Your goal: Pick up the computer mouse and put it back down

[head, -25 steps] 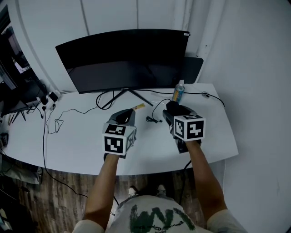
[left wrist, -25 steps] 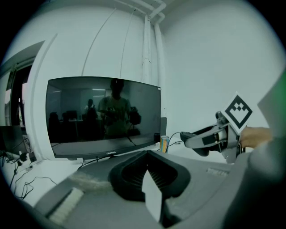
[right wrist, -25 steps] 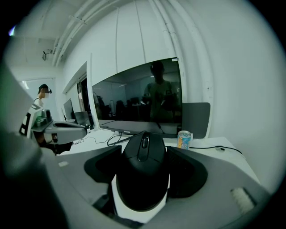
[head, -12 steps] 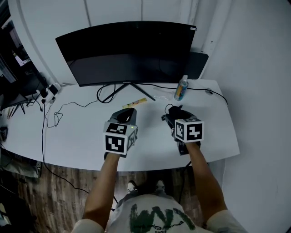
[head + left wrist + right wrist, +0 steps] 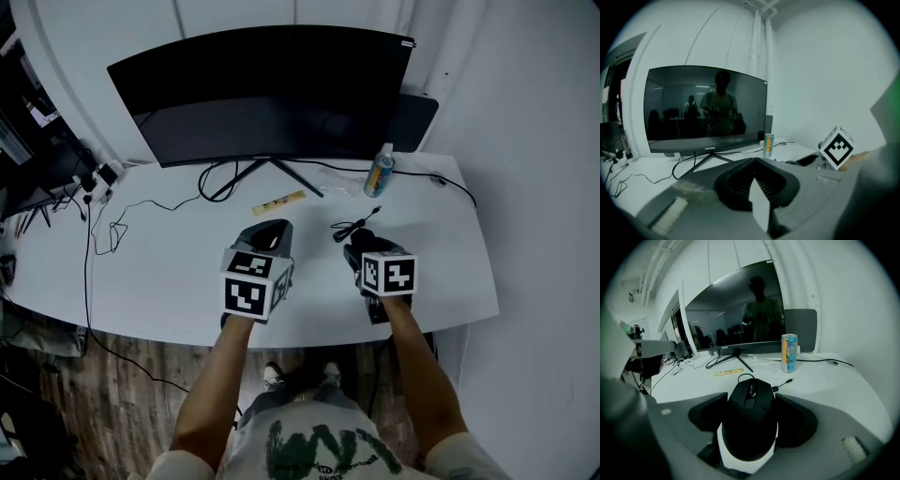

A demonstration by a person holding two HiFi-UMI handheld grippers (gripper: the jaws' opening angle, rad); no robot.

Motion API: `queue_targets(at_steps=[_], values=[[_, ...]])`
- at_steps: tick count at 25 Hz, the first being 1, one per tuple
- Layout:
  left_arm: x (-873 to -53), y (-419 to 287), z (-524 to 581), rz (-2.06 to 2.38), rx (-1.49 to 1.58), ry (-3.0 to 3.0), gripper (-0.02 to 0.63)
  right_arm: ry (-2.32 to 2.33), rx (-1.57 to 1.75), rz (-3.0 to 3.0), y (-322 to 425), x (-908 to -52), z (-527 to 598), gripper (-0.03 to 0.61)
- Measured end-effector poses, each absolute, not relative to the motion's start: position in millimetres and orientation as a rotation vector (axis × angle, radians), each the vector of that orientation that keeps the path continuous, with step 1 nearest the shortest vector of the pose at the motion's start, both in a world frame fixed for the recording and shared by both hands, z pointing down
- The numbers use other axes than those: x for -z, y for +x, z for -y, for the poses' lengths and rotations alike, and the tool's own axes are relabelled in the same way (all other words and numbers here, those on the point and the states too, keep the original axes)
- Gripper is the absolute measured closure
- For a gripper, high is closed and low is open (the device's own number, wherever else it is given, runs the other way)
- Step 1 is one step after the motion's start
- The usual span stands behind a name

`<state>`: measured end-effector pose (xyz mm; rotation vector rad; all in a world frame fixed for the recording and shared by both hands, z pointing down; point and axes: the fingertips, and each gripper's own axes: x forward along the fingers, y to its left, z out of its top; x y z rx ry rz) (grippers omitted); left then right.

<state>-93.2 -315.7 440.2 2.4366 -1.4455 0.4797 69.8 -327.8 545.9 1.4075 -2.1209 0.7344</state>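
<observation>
Right gripper stands wide yet clamps the mouse — pads against both its sides, over the desk near its front edge. Left gripper — jaws together, empty.

One desk carries one curved monitor along its back edge, one drink can toward the back right corner and one yellow strip near the middle. There is one computer mouse, black. Two grippers show, the left gripper and the right gripper, each with one marker cube. Several thin black cables cross the desk; their exact number cannot be told.
</observation>
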Motion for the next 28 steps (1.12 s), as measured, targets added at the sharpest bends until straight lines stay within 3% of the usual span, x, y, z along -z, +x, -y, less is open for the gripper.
queue_targets(at_steps=[28], values=[[-489.0,-118.7,315.1,1.453,-0.568,2.337,0.611,1.390,-0.769,1.957,71.0,-636.8,332.9,0.255]])
